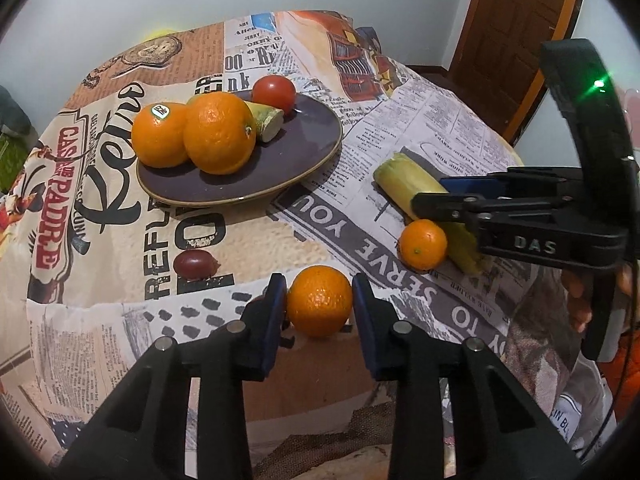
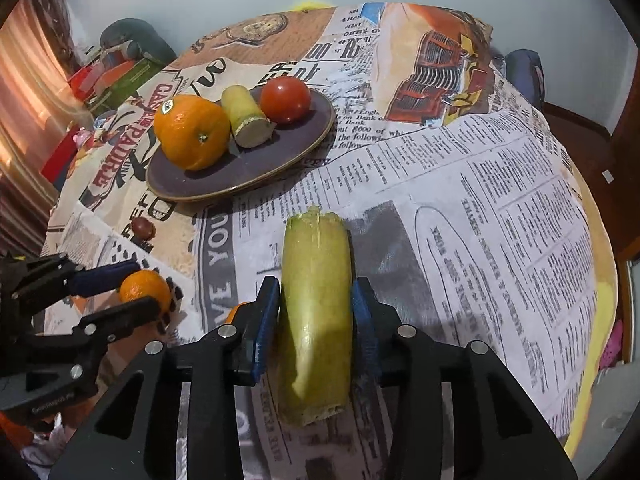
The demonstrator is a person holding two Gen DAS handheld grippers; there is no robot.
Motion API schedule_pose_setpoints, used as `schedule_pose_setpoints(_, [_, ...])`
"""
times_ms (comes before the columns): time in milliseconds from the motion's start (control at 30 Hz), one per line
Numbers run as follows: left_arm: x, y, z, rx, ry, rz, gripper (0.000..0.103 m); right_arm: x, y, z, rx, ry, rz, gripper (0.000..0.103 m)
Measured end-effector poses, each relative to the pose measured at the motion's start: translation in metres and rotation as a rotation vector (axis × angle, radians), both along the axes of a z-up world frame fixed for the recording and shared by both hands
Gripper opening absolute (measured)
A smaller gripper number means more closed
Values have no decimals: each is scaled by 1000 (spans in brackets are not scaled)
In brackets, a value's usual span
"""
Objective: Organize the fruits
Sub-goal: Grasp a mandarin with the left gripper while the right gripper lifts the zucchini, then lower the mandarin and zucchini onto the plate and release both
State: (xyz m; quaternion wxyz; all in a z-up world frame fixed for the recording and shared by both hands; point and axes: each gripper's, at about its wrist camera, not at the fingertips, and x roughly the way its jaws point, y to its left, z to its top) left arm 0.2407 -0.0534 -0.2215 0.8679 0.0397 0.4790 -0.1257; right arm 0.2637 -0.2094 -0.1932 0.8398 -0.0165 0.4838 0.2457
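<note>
A dark plate point(image 1: 304, 148) point(image 2: 280, 156) holds two oranges point(image 1: 218, 132), a tomato point(image 1: 274, 94) and a short yellow-green stalk piece point(image 1: 266, 120). My left gripper point(image 1: 319, 300) has its blue pads on both sides of an orange point(image 1: 319, 300) near the table's front edge; it also shows in the right wrist view point(image 2: 144, 286). My right gripper point(image 2: 316, 312) is shut on a long yellow-green stalk piece point(image 2: 316, 300) point(image 1: 404, 180) lying on the cloth. A small orange point(image 1: 423, 245) lies against that stalk. A small dark red fruit point(image 1: 195, 264) lies loose on the cloth.
A newspaper-print cloth point(image 1: 380, 128) covers the round table. A wooden door point(image 1: 516, 32) stands at the back right. Cushions and coloured boxes point(image 2: 112, 68) lie beyond the table's left edge.
</note>
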Motion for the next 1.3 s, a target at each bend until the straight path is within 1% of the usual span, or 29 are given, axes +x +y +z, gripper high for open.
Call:
schedule_pose_setpoints(167, [-3, 5, 12, -15, -31, 8, 33, 1, -1, 1, 15, -7, -14, 34])
schedule_pose_setpoints(333, [-5, 17, 30, -34, -69, 32, 33, -6, -9, 8, 22, -35, -49, 34])
schedule_pose_setpoints(667, [-3, 49, 57, -58, -131, 108, 33, -18, -24, 51, 75, -141, -89, 32])
schedule_pose_setpoints(767, [1, 57, 60, -57, -140, 126, 33, -18, -21, 61, 85, -172, -90, 32])
schedule_pose_setpoints(1000, [16, 73, 63, -50, -152, 159, 33, -15, -7, 77, 123, -210, -64, 32])
schedule_pose_setpoints(1300, [45, 86, 54, -58, -149, 189, 33, 8, 21, 84, 120, -235, -41, 32])
